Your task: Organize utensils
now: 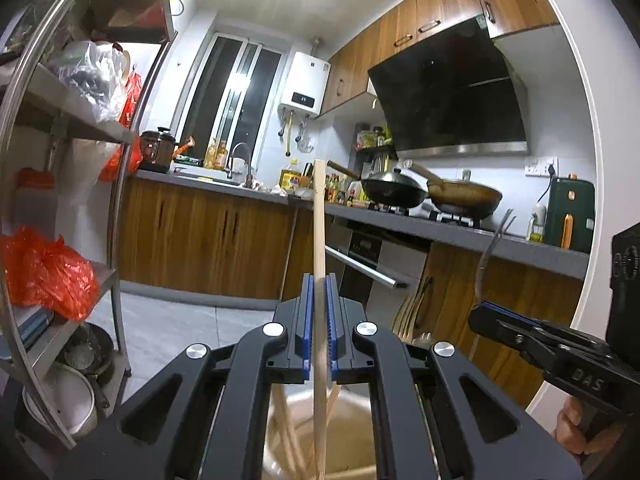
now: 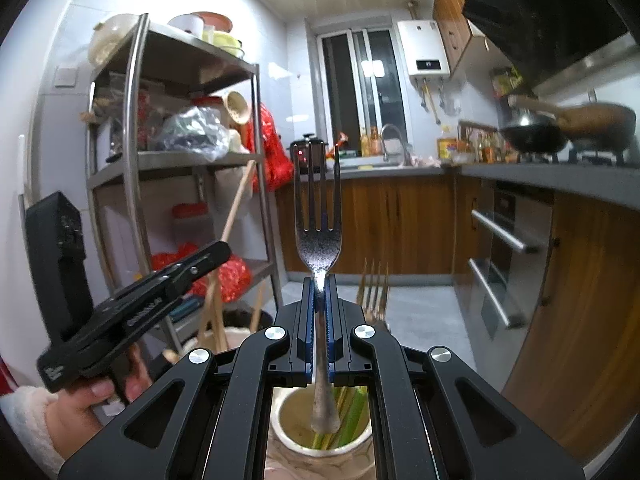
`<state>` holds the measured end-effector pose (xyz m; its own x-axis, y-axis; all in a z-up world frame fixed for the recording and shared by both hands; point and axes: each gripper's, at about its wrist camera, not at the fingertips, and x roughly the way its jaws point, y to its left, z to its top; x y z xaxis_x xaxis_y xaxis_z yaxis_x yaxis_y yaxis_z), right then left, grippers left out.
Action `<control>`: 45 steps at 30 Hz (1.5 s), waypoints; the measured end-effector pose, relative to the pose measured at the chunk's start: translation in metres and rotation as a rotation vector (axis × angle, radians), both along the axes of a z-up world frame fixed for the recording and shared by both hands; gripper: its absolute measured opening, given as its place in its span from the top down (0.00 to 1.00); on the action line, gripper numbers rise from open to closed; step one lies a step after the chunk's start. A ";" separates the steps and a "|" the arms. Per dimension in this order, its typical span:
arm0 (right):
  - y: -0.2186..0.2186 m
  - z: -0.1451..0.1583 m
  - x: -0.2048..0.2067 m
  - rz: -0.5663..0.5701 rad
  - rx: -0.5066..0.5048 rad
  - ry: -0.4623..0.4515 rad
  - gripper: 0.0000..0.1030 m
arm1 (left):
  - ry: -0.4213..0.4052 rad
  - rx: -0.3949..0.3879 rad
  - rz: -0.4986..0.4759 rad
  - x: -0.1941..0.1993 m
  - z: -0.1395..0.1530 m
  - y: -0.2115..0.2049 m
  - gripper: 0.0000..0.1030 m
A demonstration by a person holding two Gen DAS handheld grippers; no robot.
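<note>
A narrow kitchen aisle: open grey floor [image 2: 420, 320] runs between the steel shelf rack [image 2: 188, 160] on one side and the cabinets below the worktop [image 2: 552, 176] on the other. Oven handles [image 2: 500, 232] jut into the aisle from the cabinet front. Red bags [image 1: 44, 272] bulge off the rack's shelves. Two hand-held grippers stand close side by side, the left hand-held gripper [image 1: 319, 316] and right hand-held gripper [image 2: 319, 316], each directly above a container: wooden sticks [image 1: 288, 420] crowd the tub [image 1: 352, 420], green stems [image 2: 352, 408] fill part of the jar [image 2: 288, 428]. A second fork [image 2: 374, 292] stands just beside the right one's fingers.
</note>
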<state>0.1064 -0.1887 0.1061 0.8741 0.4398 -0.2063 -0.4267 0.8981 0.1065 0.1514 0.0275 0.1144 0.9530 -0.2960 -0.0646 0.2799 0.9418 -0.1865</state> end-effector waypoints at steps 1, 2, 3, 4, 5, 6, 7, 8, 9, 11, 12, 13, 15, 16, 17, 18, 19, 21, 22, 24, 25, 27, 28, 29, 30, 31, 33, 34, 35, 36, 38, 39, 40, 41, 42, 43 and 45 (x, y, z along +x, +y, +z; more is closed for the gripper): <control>0.000 -0.004 0.001 0.002 -0.002 0.007 0.94 | 0.003 0.006 0.003 -0.003 -0.004 0.002 0.94; -0.001 -0.009 0.002 0.006 -0.006 0.019 0.94 | 0.010 0.012 0.005 -0.005 -0.008 0.004 0.94; -0.001 -0.014 0.003 0.008 -0.010 0.030 0.94 | 0.017 0.020 0.007 -0.008 -0.011 0.006 0.94; 0.000 -0.017 0.003 0.009 -0.013 0.039 0.94 | 0.026 0.028 0.009 -0.012 -0.015 0.008 0.94; -0.001 -0.023 0.004 0.009 -0.014 0.057 0.94 | 0.031 0.036 0.009 -0.015 -0.017 0.009 0.94; -0.001 -0.026 0.005 0.012 -0.015 0.068 0.94 | 0.039 0.048 0.010 -0.018 -0.019 0.010 0.94; -0.001 -0.030 0.006 0.015 -0.018 0.080 0.94 | 0.046 0.064 0.010 -0.022 -0.021 0.010 0.94; -0.001 -0.034 0.006 0.014 -0.024 0.092 0.94 | 0.056 0.077 0.005 -0.024 -0.023 0.009 0.94; -0.001 -0.037 0.007 0.013 -0.029 0.102 0.94 | 0.071 0.087 -0.003 -0.024 -0.024 0.009 0.94; -0.001 -0.043 0.008 0.017 -0.031 0.123 0.94 | 0.098 0.105 -0.009 -0.024 -0.028 0.008 0.94; 0.000 -0.046 0.009 0.017 -0.033 0.134 0.94 | 0.109 0.113 -0.006 -0.023 -0.030 0.007 0.94; 0.001 -0.049 0.010 0.017 -0.037 0.147 0.94 | 0.117 0.118 -0.001 -0.022 -0.032 0.007 0.94; 0.004 -0.053 0.013 0.011 -0.046 0.167 0.94 | 0.138 0.132 0.003 -0.019 -0.037 0.005 0.94; 0.005 -0.056 0.015 0.011 -0.049 0.177 0.94 | 0.133 0.135 0.005 -0.019 -0.037 0.005 0.94; 0.006 -0.056 0.016 0.010 -0.050 0.184 0.94 | 0.135 0.140 0.001 -0.019 -0.037 0.004 0.94; 0.007 -0.058 0.018 0.008 -0.051 0.193 0.94 | 0.132 0.143 0.000 -0.019 -0.036 0.004 0.94; 0.007 -0.059 0.020 0.007 -0.052 0.201 0.94 | 0.131 0.148 -0.001 -0.019 -0.036 0.003 0.94; 0.008 -0.060 0.022 0.002 -0.055 0.208 0.94 | 0.130 0.152 0.001 -0.019 -0.037 0.003 0.92; 0.008 -0.060 0.024 0.001 -0.055 0.209 0.94 | 0.132 0.147 -0.001 -0.020 -0.037 0.003 0.89; 0.008 -0.060 0.023 0.002 -0.051 0.210 0.92 | 0.132 0.140 -0.007 -0.021 -0.038 0.004 0.86; 0.007 -0.060 0.022 0.003 -0.050 0.207 0.85 | 0.130 0.134 -0.011 -0.023 -0.037 0.005 0.84; 0.006 -0.056 0.016 0.010 -0.046 0.193 0.81 | 0.128 0.130 -0.016 -0.025 -0.037 0.006 0.84; 0.005 -0.055 0.014 0.012 -0.045 0.187 0.81 | 0.126 0.130 -0.018 -0.027 -0.036 0.006 0.84; 0.004 -0.053 0.008 0.010 -0.042 0.174 0.81 | 0.125 0.130 -0.019 -0.029 -0.036 0.006 0.84; 0.002 -0.051 0.003 0.005 -0.042 0.161 0.81 | 0.122 0.132 -0.020 -0.032 -0.036 0.007 0.84; 0.000 -0.051 -0.003 0.000 -0.040 0.150 0.81 | 0.119 0.132 -0.020 -0.037 -0.037 0.009 0.84; -0.009 -0.052 -0.019 -0.010 -0.018 0.140 0.79 | 0.117 0.127 -0.022 -0.045 -0.037 0.012 0.84; -0.014 -0.054 -0.024 -0.015 -0.007 0.146 0.77 | 0.119 0.124 -0.022 -0.052 -0.038 0.015 0.84; -0.019 -0.056 -0.030 -0.021 0.005 0.156 0.75 | 0.125 0.124 -0.020 -0.055 -0.039 0.016 0.83; -0.022 -0.059 -0.035 -0.025 0.010 0.165 0.75 | 0.133 0.126 -0.017 -0.060 -0.041 0.018 0.82; -0.025 -0.065 -0.045 -0.039 -0.008 0.169 0.70 | 0.152 0.128 -0.011 -0.069 -0.046 0.019 0.71; -0.025 -0.068 -0.051 -0.050 -0.026 0.165 0.68 | 0.163 0.135 -0.005 -0.073 -0.050 0.019 0.69; -0.025 -0.070 -0.054 -0.058 -0.039 0.161 0.62 | 0.170 0.148 0.003 -0.078 -0.054 0.017 0.64; -0.024 -0.074 -0.059 -0.071 -0.062 0.151 0.55 | 0.175 0.164 0.010 -0.082 -0.058 0.015 0.62; -0.025 -0.075 -0.062 -0.076 -0.071 0.145 0.52 | 0.178 0.177 0.016 -0.085 -0.060 0.013 0.60; -0.024 -0.077 -0.064 -0.080 -0.079 0.137 0.46 | 0.177 0.195 0.028 -0.090 -0.063 0.011 0.55; -0.022 -0.080 -0.069 -0.085 -0.096 0.123 0.39 | 0.171 0.206 0.042 -0.097 -0.065 0.011 0.45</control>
